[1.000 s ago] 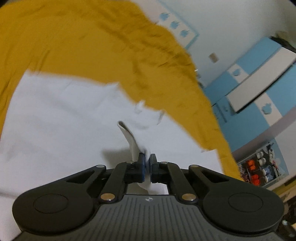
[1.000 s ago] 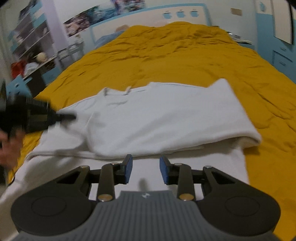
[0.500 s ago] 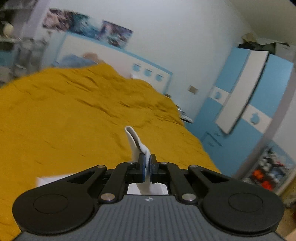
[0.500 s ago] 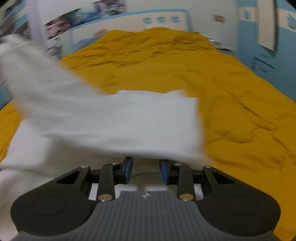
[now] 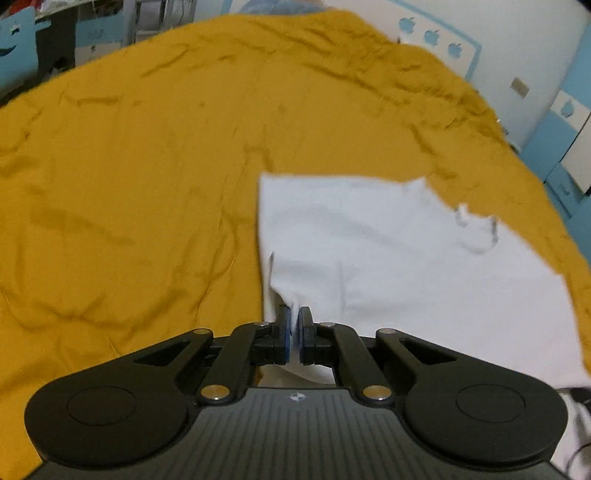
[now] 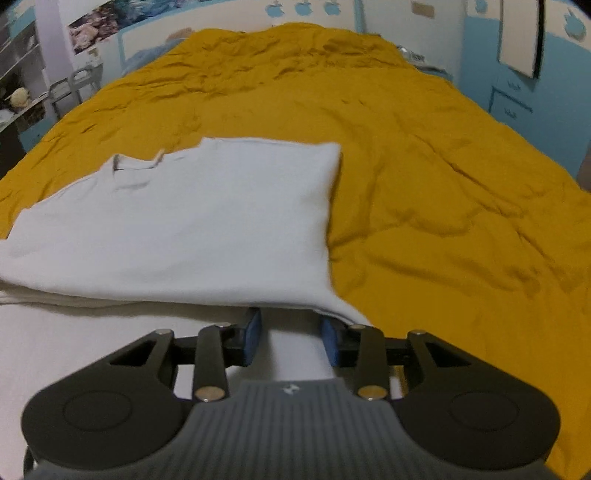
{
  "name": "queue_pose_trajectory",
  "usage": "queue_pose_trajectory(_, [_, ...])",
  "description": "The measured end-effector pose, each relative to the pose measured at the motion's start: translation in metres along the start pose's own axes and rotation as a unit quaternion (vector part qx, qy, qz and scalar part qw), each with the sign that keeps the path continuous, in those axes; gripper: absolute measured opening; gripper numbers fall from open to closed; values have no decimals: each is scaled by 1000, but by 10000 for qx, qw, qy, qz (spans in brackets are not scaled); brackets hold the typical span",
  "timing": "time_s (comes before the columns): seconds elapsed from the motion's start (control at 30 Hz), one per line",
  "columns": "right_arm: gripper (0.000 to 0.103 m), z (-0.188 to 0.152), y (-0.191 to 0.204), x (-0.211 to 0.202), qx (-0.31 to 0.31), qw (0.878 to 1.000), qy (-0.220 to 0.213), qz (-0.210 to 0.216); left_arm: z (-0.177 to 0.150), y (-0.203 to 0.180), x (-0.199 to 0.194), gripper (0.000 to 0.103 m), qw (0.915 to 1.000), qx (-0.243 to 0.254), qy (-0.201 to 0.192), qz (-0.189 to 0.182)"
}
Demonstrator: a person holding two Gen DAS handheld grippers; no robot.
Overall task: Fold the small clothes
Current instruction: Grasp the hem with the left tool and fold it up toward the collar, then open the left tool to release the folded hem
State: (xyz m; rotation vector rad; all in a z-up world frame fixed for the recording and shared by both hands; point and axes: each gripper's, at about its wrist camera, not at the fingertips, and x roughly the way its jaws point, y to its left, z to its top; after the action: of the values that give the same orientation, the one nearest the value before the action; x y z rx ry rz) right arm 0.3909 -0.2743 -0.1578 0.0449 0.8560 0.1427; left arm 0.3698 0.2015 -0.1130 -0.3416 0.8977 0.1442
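White shirt (image 5: 406, 258) pinched in left gripper (image 5: 294, 334) over mustard bedspread (image 5: 147, 166).

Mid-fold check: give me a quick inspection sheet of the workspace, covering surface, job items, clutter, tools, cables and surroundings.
Surface: bed with wrinkled mustard cover.
Job's things: white shirt, partly folded, collar showing at its far edge.
Clutter: nothing seen on the bed.
Tools: left tool shut, pinching an edge of the shirt; right tool open, its fingers reaching under the folded layer's edge, pads not pressing cloth.
Cables: nothing seen.
Surroundings: blue and white wardrobe, headboard with apple cut-outs, shelves at the left.
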Motion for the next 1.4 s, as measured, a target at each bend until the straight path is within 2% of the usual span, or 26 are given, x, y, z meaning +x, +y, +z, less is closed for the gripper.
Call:
queue_pose_trajectory(0.13, [25,-1,-7,-5,-12,9999,107,-32,-7,0,14,4,9998,203,-7,80])
queue_pose_trajectory(0.37, [26,-4,-7,-31,-70,9997,214,62,-4,9,-6,14,9997,219,43,71])
queue_pose_trajectory(0.57, [24,7,-3,-57,-140,9996,-163,187,-6,7,-33,14,9992,325,-187,-110])
queue_pose_trajectory(0.77, [25,26,1,-37,62,9999,-107,101,-10,-7,-30,14,9987,406,-303,-96])
queue_pose_trajectory(0.87, [24,26,7,-19,-133,9999,8,56,-20,-14,-23,14,9971,686,-266,214])
queue_pose_trajectory(0.93, [23,21,5,-1,-74,9995,297,-68,-27,-14,-13,14,9962,786,-83,372])
queue_pose_trajectory(1.0, [19,16,0,11,-87,9989,412,-198,-34,-11,-5,20,9953,853,17,461])
queue_pose_trajectory(1.07, [19,12,-5,18,-116,9988,459,-155,-37,-9,0,24,9942,909,63,564])
queue_pose_trajectory(1.23, [19,7,-1,28,-424,9974,501,-282,-42,-8,11,26,9941,898,105,598])
queue_pose_trajectory(1.4, [19,11,-3,30,-361,9973,561,-310,-41,-5,2,26,9942,902,160,569])
